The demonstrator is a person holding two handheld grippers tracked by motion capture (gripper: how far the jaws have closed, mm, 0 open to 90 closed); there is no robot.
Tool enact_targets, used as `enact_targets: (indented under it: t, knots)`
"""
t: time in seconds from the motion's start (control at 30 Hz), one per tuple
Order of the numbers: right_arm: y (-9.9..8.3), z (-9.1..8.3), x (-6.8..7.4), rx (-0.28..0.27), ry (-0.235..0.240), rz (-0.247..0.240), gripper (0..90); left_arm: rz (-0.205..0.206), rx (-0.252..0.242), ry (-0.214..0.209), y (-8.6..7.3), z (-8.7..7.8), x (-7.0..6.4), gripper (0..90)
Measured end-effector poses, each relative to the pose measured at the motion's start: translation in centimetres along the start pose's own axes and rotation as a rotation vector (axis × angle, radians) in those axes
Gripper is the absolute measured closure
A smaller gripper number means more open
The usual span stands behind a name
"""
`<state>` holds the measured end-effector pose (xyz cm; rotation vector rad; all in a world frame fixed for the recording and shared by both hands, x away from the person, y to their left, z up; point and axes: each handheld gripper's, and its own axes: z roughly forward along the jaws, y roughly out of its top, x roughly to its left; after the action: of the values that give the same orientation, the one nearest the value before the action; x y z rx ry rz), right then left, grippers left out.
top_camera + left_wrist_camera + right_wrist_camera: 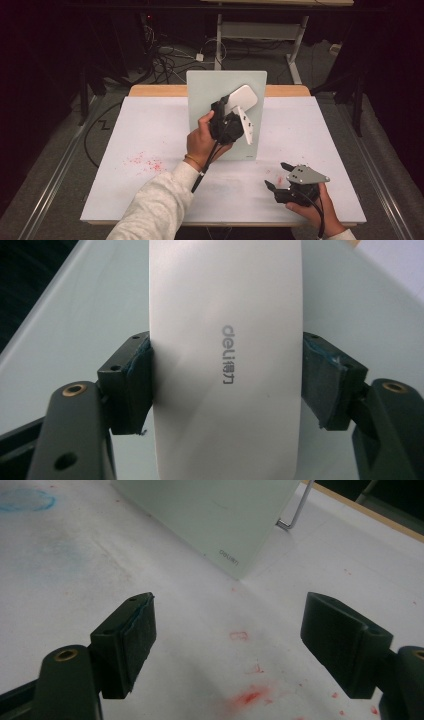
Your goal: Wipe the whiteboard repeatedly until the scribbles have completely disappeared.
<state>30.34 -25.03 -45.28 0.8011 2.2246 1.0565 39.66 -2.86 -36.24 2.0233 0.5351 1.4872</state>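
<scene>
The board (pixel 205 95) stands upright mid-table (pixel 125 200). The left gripper (pixel 231 107) holds an eraser (pixel 242 96), probably against its face. The right gripper (pixel 280 176) sits nearer, right of it.

Through the left gripper view I see my left gripper (pixel 227 385) clamped across a smooth white eraser (pixel 226 360), one black jaw pressed to each long side with the blue-grey pads (pixel 141 371) touching its edges. The eraser runs from the top of the picture to the bottom, and grey "deli" lettering (pixel 228 354) is printed sideways along its face. Behind it lies a pale greenish whiteboard (pixel 80 315), with dark space past its left edge.
</scene>
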Motion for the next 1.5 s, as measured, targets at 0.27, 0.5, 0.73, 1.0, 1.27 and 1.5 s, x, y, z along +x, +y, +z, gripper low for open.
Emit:
enact_targets:
  t: [0.27, 0.5, 0.73, 1.0, 1.27, 1.5]
  knots:
    - [-0.1, -0.1, 0.0, 0.001, 0.008, 0.006, 22.8, 0.103, -0.007, -0.058, 2.9, 0.8, -3.5, 29.1]
    - [-0.1, -0.3, -0.1, -0.004, 0.000, 0.008, 22.9, -0.004, -0.024, -0.083, 2.2, 0.5, -0.1, 29.1]
    - [-0.1, -0.3, -0.1, 0.000, 0.003, 0.010, 22.8, -0.139, -0.015, -0.053, 0.8, -0.1, 4.5, 29.0]
    - [0.0, -0.3, -0.2, -0.009, -0.002, 0.013, 22.9, -0.184, 0.008, -0.057, -2.4, -1.0, 5.2, 29.0]
    - [0.2, -0.2, -0.2, -0.011, -0.015, 0.011, 22.9, -0.152, 0.024, -0.064, -6.0, -1.8, 3.7, 29.0]
    - [0.1, -0.2, -0.2, -0.009, -0.015, 0.006, 22.9, -0.119, 0.043, -0.062, -7.3, -2.1, 2.5, 29.0]
